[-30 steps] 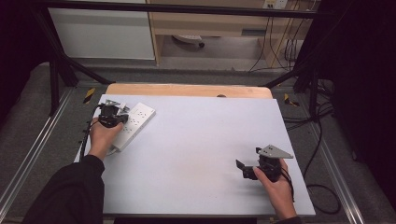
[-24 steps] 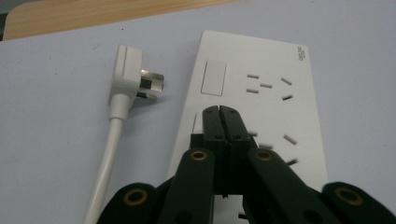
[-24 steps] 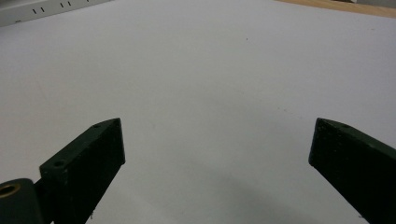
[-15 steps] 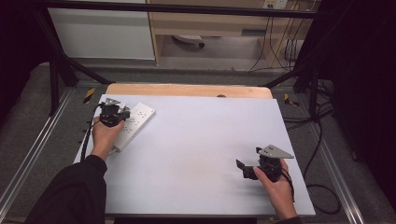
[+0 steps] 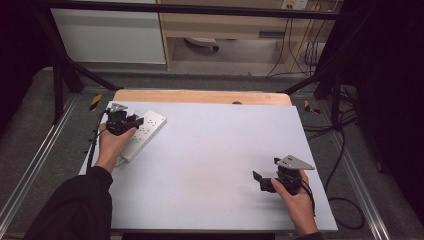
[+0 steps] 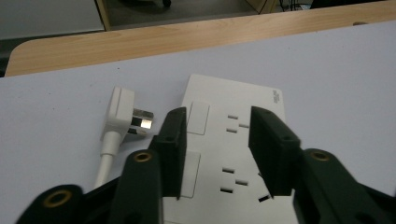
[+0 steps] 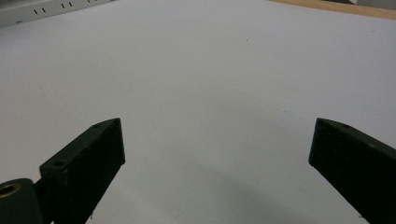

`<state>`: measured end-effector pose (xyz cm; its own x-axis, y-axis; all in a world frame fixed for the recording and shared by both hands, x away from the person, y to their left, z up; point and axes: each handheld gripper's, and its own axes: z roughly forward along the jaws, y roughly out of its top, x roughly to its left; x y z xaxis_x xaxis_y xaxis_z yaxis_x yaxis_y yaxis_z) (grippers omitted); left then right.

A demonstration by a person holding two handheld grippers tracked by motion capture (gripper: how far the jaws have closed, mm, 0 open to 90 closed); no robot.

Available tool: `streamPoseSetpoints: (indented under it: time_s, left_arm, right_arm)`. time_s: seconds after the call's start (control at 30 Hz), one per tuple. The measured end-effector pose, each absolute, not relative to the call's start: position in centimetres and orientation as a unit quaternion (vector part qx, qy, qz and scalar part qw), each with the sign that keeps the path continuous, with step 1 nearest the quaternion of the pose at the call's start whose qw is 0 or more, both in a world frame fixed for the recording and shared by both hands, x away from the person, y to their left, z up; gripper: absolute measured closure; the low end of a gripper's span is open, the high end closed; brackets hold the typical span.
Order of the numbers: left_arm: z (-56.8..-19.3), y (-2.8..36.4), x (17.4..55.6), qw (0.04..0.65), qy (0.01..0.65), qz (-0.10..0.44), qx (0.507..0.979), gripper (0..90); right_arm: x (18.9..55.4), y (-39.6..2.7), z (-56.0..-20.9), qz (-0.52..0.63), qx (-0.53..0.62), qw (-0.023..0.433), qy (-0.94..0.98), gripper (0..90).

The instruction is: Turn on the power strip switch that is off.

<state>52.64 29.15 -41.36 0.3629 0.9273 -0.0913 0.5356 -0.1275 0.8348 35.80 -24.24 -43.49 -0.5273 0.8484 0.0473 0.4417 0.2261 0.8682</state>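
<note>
Change since the earlier pictures: the left gripper (image 6: 215, 140), held over the white power strip (image 6: 233, 154) at the counter's far left, has just been opening. Its jaws now stand apart above the strip's sockets, with nothing pressed between the fingers (image 6: 273, 149). A white plug (image 6: 122, 112) lies on the counter just beside the strip.

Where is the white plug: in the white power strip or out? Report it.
Out. The white plug lies on the table beside the white power strip, its metal prongs bare.
</note>
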Motion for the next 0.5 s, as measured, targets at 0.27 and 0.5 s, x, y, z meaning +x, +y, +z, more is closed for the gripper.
streamPoseSetpoints:
  time_s: [0.27, 0.5]
  left_arm:
    - [-41.1, 28.5, 52.5, 0.434, 0.514, 0.224, 0.705, 25.1]
    - [-41.1, 28.0, 52.5, 0.438, 0.517, 0.215, 0.703, 10.0]
  right_arm:
    - [35.8, -24.2, -43.5, 0.449, 0.430, 0.226, 0.750, 4.0]
    - [35.8, -24.2, -43.5, 0.450, 0.429, 0.225, 0.750, 3.8]
